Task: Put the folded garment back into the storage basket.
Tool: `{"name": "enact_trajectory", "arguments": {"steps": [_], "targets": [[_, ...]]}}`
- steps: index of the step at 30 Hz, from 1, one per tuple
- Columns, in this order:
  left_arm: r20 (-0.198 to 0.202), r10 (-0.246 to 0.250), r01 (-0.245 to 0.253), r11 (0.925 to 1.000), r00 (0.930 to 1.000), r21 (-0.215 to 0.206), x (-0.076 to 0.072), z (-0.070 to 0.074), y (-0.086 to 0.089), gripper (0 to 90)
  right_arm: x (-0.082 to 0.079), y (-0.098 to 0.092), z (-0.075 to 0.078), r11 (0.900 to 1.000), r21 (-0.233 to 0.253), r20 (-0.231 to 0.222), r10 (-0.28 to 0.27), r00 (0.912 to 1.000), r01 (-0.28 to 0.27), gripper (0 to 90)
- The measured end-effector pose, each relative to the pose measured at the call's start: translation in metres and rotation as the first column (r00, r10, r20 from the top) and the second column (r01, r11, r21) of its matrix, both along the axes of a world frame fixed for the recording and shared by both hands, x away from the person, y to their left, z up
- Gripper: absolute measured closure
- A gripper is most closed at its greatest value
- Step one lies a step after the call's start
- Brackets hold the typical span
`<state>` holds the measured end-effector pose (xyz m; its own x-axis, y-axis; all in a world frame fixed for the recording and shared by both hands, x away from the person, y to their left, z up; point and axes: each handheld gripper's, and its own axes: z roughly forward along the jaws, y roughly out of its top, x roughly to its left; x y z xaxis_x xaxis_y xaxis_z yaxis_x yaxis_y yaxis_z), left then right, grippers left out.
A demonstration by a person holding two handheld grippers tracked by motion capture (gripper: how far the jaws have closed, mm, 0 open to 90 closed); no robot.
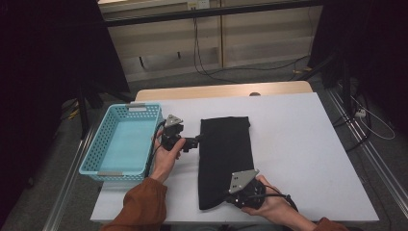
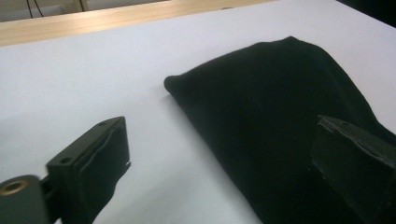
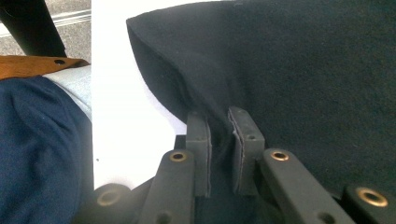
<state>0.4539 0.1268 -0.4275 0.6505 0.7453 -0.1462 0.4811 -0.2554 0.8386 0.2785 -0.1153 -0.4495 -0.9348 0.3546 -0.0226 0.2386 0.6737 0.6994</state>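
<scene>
Setting: dim room with dark curtains at both sides, cables on the floor beyond a white desk (image 1: 298,130).
Black cloth (image 1: 226,159): lies flat as a long folded strip in the middle of the desk, running from the far side toward the person.
Blue basket (image 1: 96,155): sits at the desk's left edge, nothing visible inside it.
Right claw (image 3: 224,135): pressed together on the near edge of the black cloth, fabric bunched between the jaws.
Left claw (image 2: 224,168): spread wide, one jaw over bare desk, the other over the cloth's left edge near the far end; not gripping.
Step in hand: likely taking hold of the cloth at two points, one grip made.
Next move: the left claw probably needs to slide onto the edge and close before any lift or fold.
</scene>
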Motion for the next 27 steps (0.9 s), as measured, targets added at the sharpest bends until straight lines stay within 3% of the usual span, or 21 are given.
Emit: {"name": "enact_trajectory", "arguments": {"steps": [5, 9, 13, 19, 21, 22, 27], "targets": [[-0.012, -0.005, 0.005, 1.0, 0.9999, 0.001, 0.011, 0.002, -0.006, 10.4, 0.001, 0.0, 0.0, 1.0, -0.003, -0.001, 0.007, 1.0, -0.007, 80.6], [-0.022, 0.009, -0.008, 0.9989, 0.9997, 0.047, 0.025, 0.001, -0.012, 10.4, 0.001, 0.0, 0.001, 1.0, -0.005, 0.0, 0.006, 1.0, -0.006, 80.6], [-0.008, 0.029, -0.029, 0.9992, 0.9996, 0.028, 0.039, 0.002, -0.013, 10.5, 0.001, 0.0, 0.001, 1.0, -0.005, -0.004, 0.008, 1.0, -0.008, 80.6], [-0.03, 0.032, -0.032, 0.9995, 0.999, 0.005, 0.056, 0.001, -0.018, 10.2, 0.002, 0.0, 0.001, 1.0, -0.004, -0.011, 0.004, 0.9999, -0.004, 80.6], [-0.008, 0.024, -0.024, 0.9994, 0.9997, 0.025, 0.059, 0.0, -0.022, 10.5, 0.002, 0.0, 0.001, 1.0, -0.004, -0.012, 0.005, 0.9999, -0.005, 80.6], [-0.016, 0.026, -0.025, 0.9996, 0.9995, 0.009, 0.061, -0.001, -0.024, 11.1, 0.002, 0.0, 0.001, 1.0, -0.004, -0.011, 0.006, 0.9999, -0.006, 80.6], [-0.051, 0.037, -0.037, 0.9992, 0.998, 0.014, 0.072, -0.009, -0.03, 16.0, 0.001, 0.0, 0.001, 1.0, -0.004, -0.01, 0.004, 0.9999, -0.004, 80.6]]}}
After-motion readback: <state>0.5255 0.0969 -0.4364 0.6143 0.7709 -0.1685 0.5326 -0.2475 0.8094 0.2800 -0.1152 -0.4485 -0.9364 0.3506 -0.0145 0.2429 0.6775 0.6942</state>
